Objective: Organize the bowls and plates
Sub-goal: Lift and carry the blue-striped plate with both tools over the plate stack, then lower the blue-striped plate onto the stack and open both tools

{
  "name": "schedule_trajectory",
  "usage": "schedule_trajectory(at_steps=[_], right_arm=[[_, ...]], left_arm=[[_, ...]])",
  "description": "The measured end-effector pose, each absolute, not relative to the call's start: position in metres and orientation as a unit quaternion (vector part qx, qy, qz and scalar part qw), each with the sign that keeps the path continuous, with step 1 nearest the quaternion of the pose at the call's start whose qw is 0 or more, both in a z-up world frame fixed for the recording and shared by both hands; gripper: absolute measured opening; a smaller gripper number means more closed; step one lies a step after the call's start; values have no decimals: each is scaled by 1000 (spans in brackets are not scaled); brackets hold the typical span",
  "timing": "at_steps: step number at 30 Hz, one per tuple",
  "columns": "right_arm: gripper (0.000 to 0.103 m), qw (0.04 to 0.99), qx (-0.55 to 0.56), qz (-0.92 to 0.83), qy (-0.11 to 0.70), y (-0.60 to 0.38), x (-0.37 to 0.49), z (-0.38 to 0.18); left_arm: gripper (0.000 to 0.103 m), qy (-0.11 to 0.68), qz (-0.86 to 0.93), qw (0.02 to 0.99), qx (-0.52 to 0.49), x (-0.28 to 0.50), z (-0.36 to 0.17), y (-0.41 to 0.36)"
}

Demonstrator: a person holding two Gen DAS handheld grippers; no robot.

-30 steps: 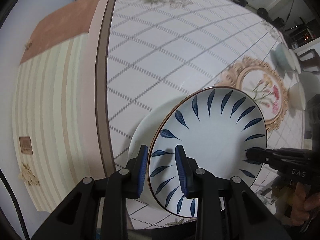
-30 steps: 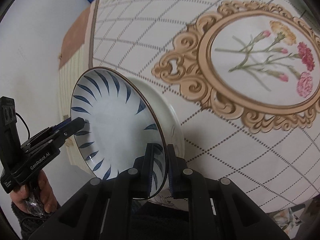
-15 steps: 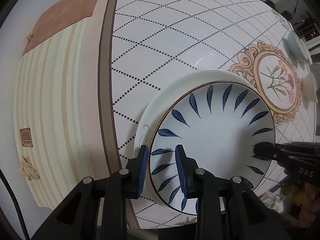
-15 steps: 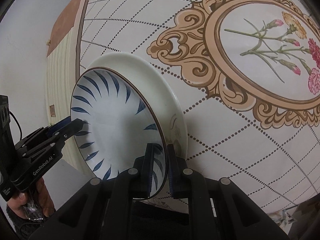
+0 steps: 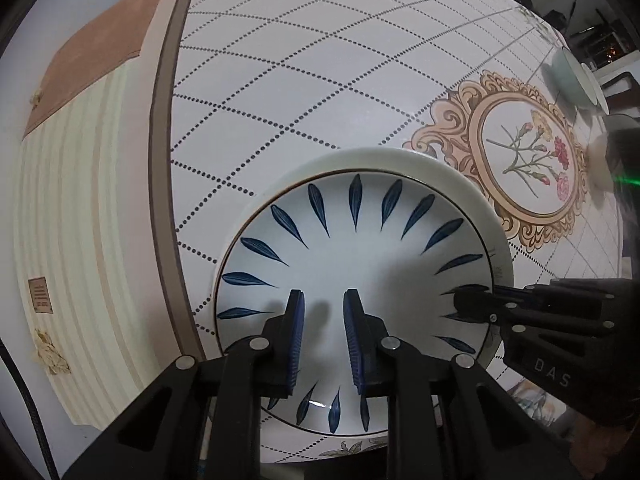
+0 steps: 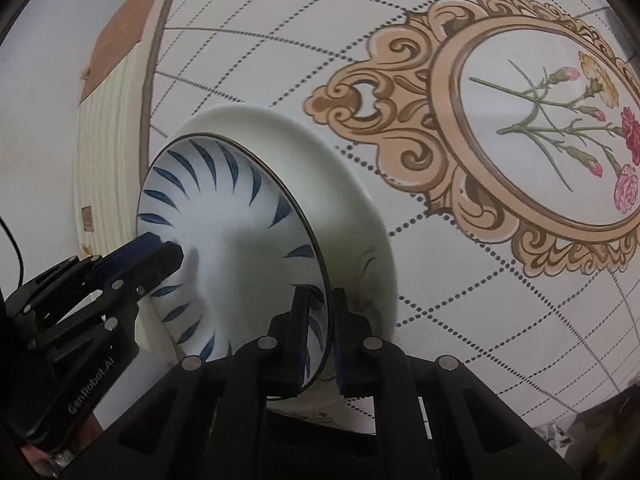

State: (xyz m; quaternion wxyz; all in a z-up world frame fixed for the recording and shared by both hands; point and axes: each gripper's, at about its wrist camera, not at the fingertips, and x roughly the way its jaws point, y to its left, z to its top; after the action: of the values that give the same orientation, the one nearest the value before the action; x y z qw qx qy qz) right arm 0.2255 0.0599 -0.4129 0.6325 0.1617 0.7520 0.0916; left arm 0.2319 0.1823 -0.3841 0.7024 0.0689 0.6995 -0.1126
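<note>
Blue-leaf plate: the round white ceramic plate with dark blue leaf strokes (image 5: 360, 264) is sitting inside a bigger plate near the table's edge, and is looking nested or very nearly so.
Tablecloth: the white glossy cloth with a dotted grid and a gold floral medallion (image 5: 300, 80) is carrying everything.
White plate: the larger plain white ceramic plate (image 5: 400, 160) is lying flat underneath as the base.
Right gripper: your right gripper (image 6: 318, 300) is clamping the blue-leaf plate's rim.
Left gripper: your left gripper (image 5: 324, 300) is hovering over the plate's inside, its jaws having just been closing with a narrow gap and nothing between them.
Risk: you are holding one side only, so pulling away before letting go is likely to drag or tip the top plate and chip a rim.
</note>
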Motion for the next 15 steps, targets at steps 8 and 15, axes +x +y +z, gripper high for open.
schedule_trajectory(at_steps=[8, 15], right_arm=[[10, 642, 145, 81, 749, 60, 222, -411], [10, 653, 101, 68, 747, 73, 220, -406]], left_arm=[[18, 707, -87, 697, 76, 229, -399, 189], [18, 702, -62, 705, 76, 225, -399, 203]])
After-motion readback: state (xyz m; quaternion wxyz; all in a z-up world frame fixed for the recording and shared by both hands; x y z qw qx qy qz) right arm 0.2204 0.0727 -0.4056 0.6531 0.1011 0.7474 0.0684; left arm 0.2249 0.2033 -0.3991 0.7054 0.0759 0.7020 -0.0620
